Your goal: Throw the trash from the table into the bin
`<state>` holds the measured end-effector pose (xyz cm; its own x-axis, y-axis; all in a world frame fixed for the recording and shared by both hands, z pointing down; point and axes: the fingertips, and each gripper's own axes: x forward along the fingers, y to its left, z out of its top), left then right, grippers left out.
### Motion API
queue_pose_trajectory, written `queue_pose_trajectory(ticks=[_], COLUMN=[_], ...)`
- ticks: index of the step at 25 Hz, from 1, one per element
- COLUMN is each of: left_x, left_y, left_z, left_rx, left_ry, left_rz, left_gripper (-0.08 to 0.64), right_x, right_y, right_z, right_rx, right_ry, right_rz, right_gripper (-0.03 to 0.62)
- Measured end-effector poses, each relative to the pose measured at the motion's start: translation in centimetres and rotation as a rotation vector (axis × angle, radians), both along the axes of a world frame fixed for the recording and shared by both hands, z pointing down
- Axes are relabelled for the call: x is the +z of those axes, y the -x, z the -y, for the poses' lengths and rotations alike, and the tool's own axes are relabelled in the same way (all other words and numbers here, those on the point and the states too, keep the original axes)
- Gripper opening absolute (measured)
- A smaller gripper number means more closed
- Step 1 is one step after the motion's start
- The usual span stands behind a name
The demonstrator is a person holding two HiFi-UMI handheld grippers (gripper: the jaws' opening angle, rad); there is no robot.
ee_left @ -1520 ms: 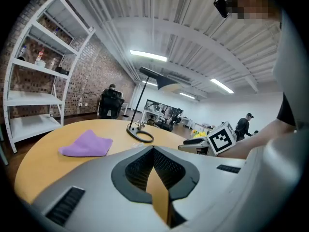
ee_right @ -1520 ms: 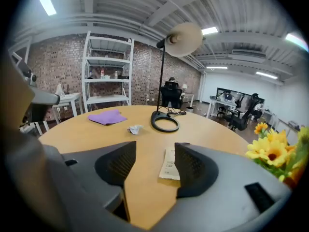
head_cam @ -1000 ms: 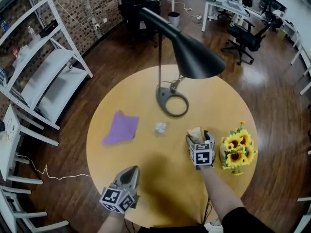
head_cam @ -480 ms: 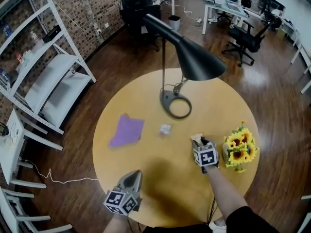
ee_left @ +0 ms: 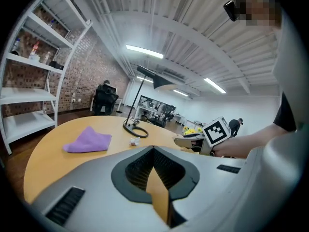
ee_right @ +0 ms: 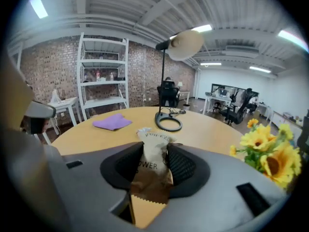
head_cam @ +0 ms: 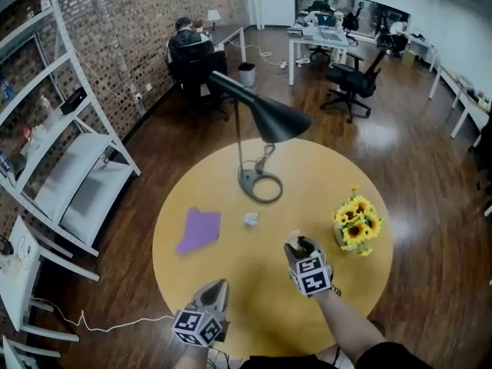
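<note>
on table | lamp: rear | cloth: left | paper wad: just before lamp | flowers: right

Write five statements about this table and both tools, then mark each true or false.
1. The right tool holds a wrapper. True; its jaws have just been closing, and the wrapper is between them.
2. The left tool is wide open. False: its jaws are shut, with nothing between them.
3. A purple cloth lies on the table. True.
4. A paper ball lies on the table, apart from the cloth. True.
5. The sunflowers stand right beside the cloth. False: they stand at the far side of the table from it, on the right tool's side.
</note>
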<state>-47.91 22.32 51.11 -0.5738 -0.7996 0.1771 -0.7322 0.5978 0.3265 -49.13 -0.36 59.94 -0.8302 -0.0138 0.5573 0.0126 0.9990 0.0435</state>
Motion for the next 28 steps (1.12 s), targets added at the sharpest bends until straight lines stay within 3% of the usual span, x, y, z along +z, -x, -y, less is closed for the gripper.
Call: queue_pose_trajectory(ticks=[6,15,20,28], left_x=[-3.4,-7.0,-9.1,-11.1], left_y=[-2.9,-13.9,-20.5,-33.7], left_z=[6.1,18.0,24.1,33.6], left_rx=[0.236,0.577,0.693,0.854], left_ry=[-0.085,-0.195,-0.248,-0.293], left_rz=[0.055,0.092,0.106,0.125], left_gripper=[0.0,0.0,0.0,0.0], right_x=[-7.7,-13.1,-14.4,-14.9], right_y=[-8.2,-29.0,-38.8,-54.0], right_z=[3.2,12.4,16.4,23.5], right_rx=[0.183,0.551,0.723,0.891], right_ry=[-0.012,-0.129,-0.155,-0.186], right_rz=[0.178,0.292,0.347,0.363], right_gripper=[0.16,0.16,0.16,0.16])
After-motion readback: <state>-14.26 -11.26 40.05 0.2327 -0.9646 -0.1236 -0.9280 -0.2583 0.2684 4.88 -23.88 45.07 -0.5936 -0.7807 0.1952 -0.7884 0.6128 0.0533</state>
